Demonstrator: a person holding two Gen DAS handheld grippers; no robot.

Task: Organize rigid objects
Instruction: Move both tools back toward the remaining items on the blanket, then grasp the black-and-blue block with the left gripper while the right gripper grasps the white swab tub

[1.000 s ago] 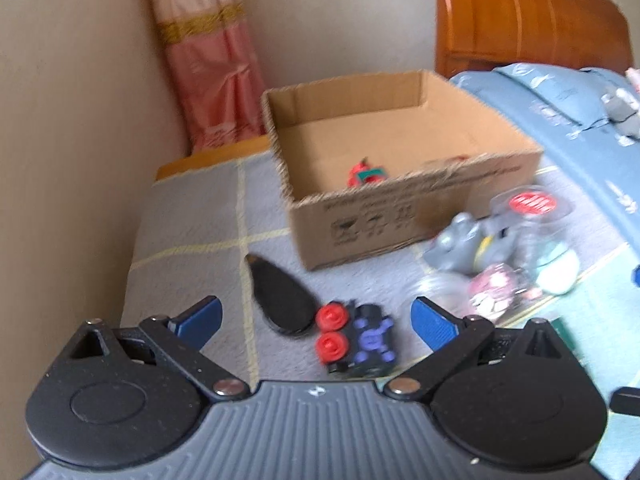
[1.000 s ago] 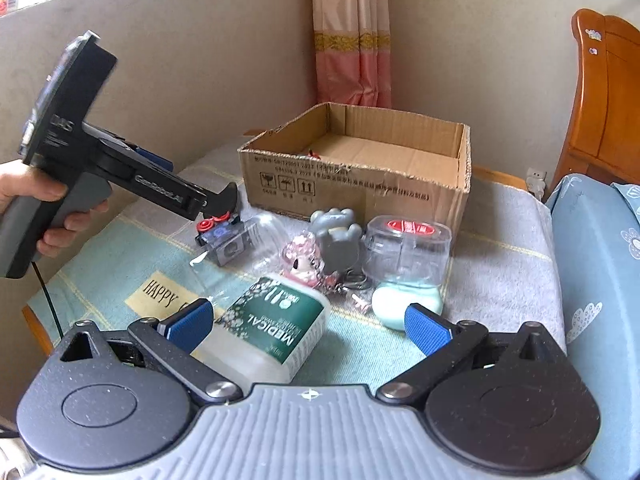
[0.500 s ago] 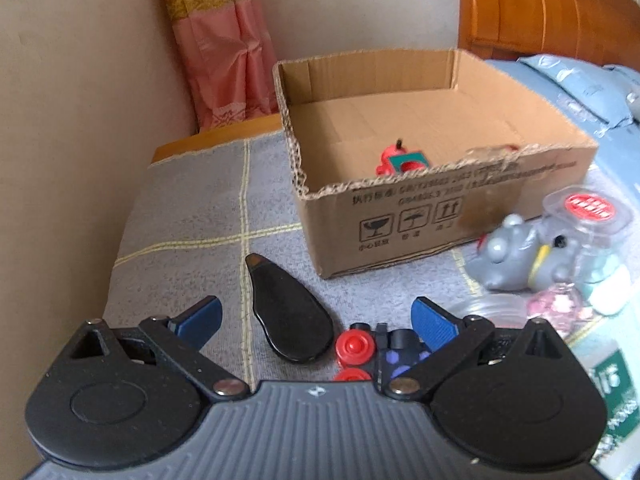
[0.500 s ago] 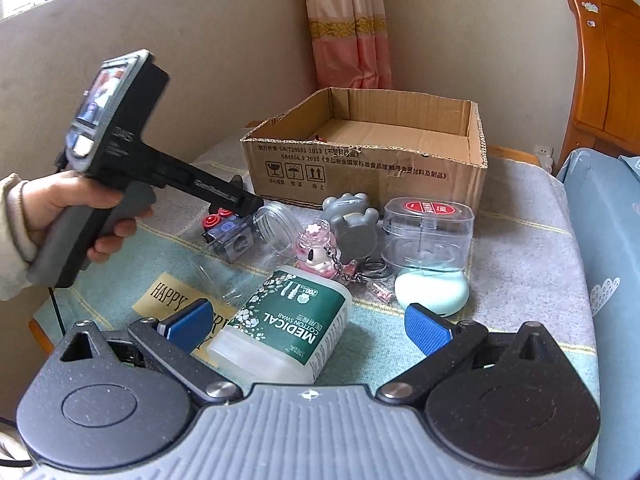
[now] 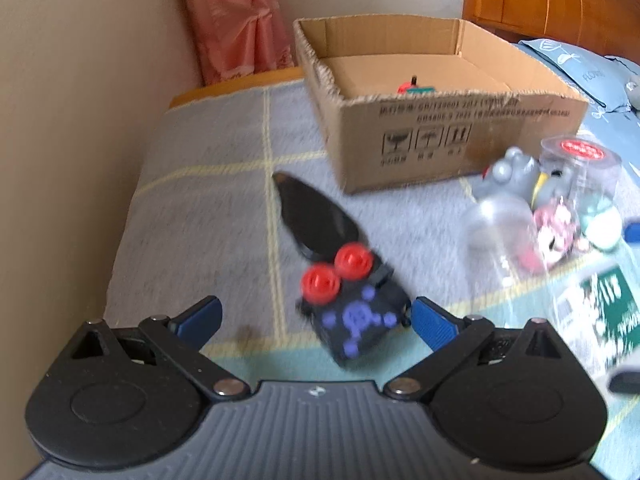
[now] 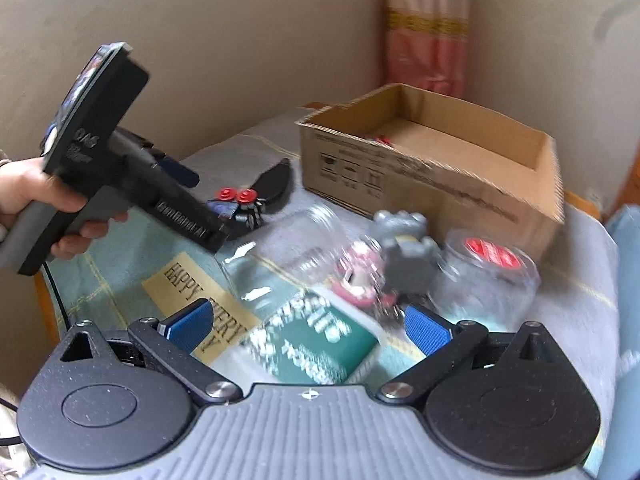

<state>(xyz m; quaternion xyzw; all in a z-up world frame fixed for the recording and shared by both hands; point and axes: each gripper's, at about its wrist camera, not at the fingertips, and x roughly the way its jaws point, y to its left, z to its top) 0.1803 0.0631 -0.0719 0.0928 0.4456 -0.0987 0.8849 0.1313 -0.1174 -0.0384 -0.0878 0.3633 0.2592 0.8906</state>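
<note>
Holding one red-and-green toy (image 5: 414, 87): cardboard box (image 5: 452, 140).

We see our left gripper (image 5: 315, 318) and right gripper (image 6: 307, 325) alike: black linkage arms, silver screws, blue ribbed fingertip pads (image 6: 425, 328), grey ridged bodies.

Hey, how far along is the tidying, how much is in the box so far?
Barely started. The box holds one small red and green item. The open left tool sits around the black cube, not gripping yet. Still out: black case, grey toy, pink toy, clear jars, green-label tub. The right tool is open, empty.
</note>
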